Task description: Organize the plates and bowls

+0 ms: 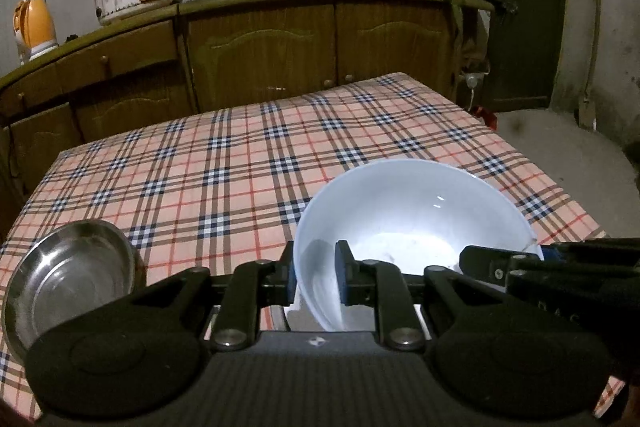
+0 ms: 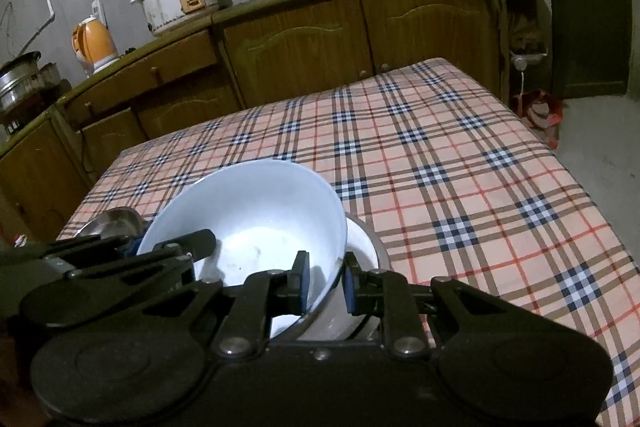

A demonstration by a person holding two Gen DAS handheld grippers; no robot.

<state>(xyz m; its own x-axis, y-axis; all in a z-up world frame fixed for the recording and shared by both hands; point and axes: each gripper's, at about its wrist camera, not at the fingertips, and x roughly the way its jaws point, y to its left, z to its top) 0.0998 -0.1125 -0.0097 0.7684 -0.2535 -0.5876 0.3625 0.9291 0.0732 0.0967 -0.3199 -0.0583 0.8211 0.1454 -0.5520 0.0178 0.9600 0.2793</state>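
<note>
**Two grips on one white bowl, low over the near edge of the worktop**

We hold the white bowl (image 1: 408,223) between us, one gripper on each side of its rim. Our left gripper (image 1: 316,273) has its jaws clamped on the bowl's left wall, one blue pad outside and one inside. Our right gripper (image 2: 325,279) has its jaws clamped the same way on the opposite wall. The bowl sits tilted, its far rim higher than the near one, above the near edge of the checked worktop (image 2: 460,155).

In the right wrist view a second white bowl (image 2: 360,247) with a metal-looking rim lies directly under the held one, so we judge this to be a nesting step. A stainless steel bowl (image 1: 68,275) rests apart, towards the near left corner.

We judge the white bowl to be glazed ceramic or hard melamine: stiff, smooth, likely slippery under the pads, and liable to chip if ceramic. The thin rim wall is the only sensible place to pinch, and two opposed grips keep it from swinging. Setting it down calls for levelling it first, since a tilted rim could knock against the bowl beneath.
</note>
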